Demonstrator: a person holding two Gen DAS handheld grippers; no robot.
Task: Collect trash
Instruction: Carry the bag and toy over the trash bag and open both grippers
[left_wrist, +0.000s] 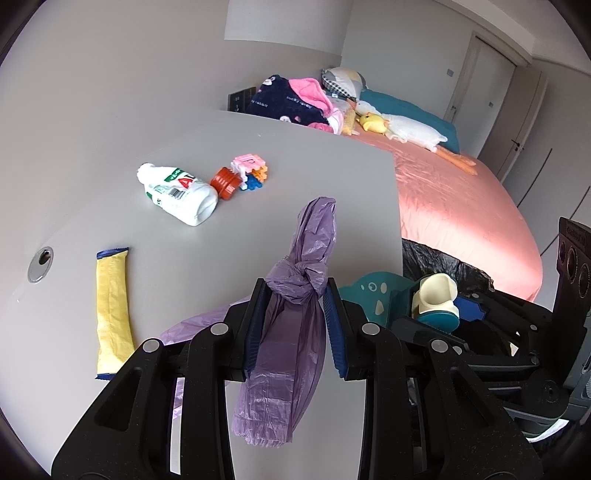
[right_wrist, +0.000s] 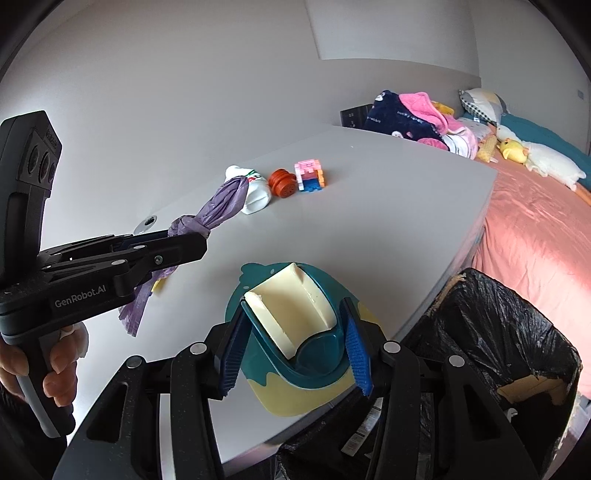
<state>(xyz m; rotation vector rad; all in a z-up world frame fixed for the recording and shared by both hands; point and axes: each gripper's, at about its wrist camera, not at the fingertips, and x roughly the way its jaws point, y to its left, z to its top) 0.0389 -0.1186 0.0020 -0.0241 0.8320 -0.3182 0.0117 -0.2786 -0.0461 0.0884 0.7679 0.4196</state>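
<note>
Grey tabletop (left_wrist: 92, 110) fills the left and centre of both views, with a pink-sheeted bed (left_wrist: 461, 206) at the right. At lower centre of the left wrist view the left gripper (left_wrist: 293, 299) is clamped on a knotted purple plastic bag (left_wrist: 295, 280). At lower centre of the right wrist view the right gripper (right_wrist: 295, 328) is clamped on a teal and cream plastic dustpan-shaped toy (right_wrist: 295, 314). A black-lined bin (right_wrist: 509, 332) stands at lower right. On the table lie a white plastic bottle (left_wrist: 177, 194), an orange ridged cap (left_wrist: 226, 182), a block toy (left_wrist: 249, 170) and a yellow wrapper (left_wrist: 110, 310).
</note>
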